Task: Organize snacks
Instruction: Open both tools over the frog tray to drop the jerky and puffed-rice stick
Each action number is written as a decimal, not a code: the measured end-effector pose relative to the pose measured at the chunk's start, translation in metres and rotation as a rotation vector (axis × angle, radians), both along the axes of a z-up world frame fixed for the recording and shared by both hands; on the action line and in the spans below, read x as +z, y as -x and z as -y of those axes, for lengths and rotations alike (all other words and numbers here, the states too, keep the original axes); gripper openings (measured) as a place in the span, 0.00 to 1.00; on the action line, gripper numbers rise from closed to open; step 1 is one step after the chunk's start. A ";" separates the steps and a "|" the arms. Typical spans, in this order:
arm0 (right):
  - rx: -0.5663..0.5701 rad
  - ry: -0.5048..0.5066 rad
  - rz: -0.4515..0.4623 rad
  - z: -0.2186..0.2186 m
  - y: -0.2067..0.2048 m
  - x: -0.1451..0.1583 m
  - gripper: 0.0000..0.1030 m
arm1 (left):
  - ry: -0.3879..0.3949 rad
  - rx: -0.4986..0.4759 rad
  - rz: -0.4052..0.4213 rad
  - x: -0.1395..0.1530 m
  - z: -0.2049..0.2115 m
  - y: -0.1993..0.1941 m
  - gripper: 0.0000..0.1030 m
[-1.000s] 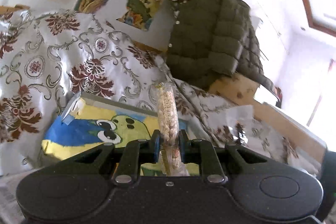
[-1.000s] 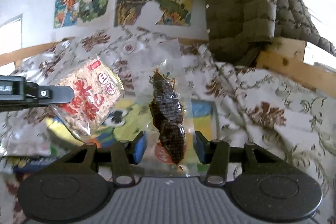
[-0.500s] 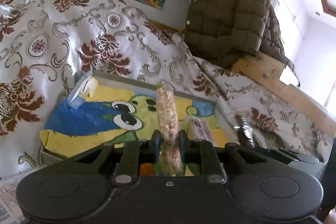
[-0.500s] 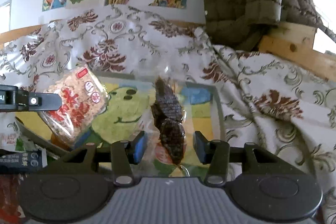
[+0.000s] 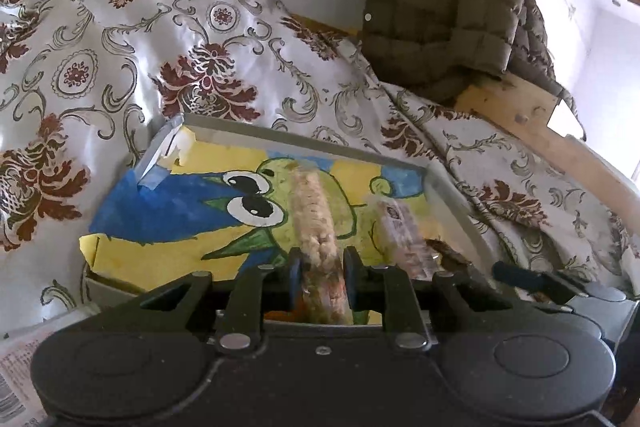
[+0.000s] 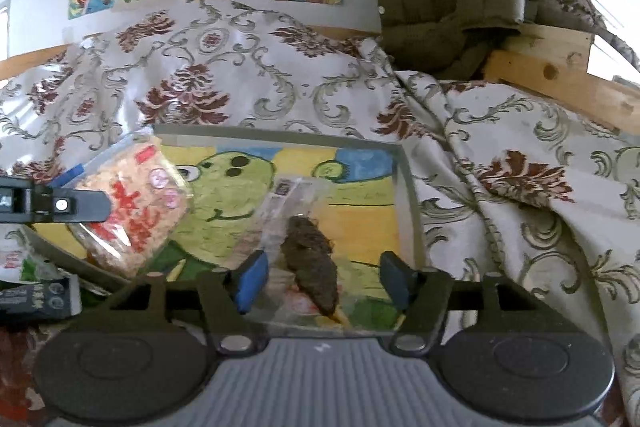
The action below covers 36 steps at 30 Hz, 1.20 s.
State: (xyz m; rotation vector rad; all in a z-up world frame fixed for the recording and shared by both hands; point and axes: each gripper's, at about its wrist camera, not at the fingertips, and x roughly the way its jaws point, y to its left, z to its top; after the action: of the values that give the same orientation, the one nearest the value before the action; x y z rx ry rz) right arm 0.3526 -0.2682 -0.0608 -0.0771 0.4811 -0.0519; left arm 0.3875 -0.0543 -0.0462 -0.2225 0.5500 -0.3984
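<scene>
Both tilt downward, side by side: the left hand-held gripper (image 5: 319,277) barely parted after opening, the right hand-held gripper (image 6: 323,277) spread wide after opening.
</scene>
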 end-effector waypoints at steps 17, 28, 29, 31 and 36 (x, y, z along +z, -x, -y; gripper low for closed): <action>-0.096 -0.003 0.013 0.007 0.012 0.012 0.99 | -0.060 0.081 0.123 0.029 0.006 0.024 0.98; -0.094 -0.112 0.187 0.018 0.075 0.071 1.00 | -0.159 0.148 0.234 0.062 0.005 0.075 0.99; -0.095 -0.116 0.201 0.018 0.083 0.076 1.00 | -0.170 0.148 0.245 0.064 0.005 0.082 0.99; -0.098 -0.130 0.219 0.019 0.097 0.082 1.00 | -0.195 0.150 0.265 0.068 0.004 0.097 0.99; -0.103 -0.154 0.228 0.018 0.134 0.091 1.00 | -0.199 0.144 0.289 0.078 0.000 0.130 0.99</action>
State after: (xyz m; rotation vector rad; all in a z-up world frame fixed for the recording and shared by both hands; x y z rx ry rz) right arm 0.2190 -0.2866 0.0301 0.1044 0.2593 -0.1230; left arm 0.2580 -0.0546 0.0316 -0.0108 0.2837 -0.2280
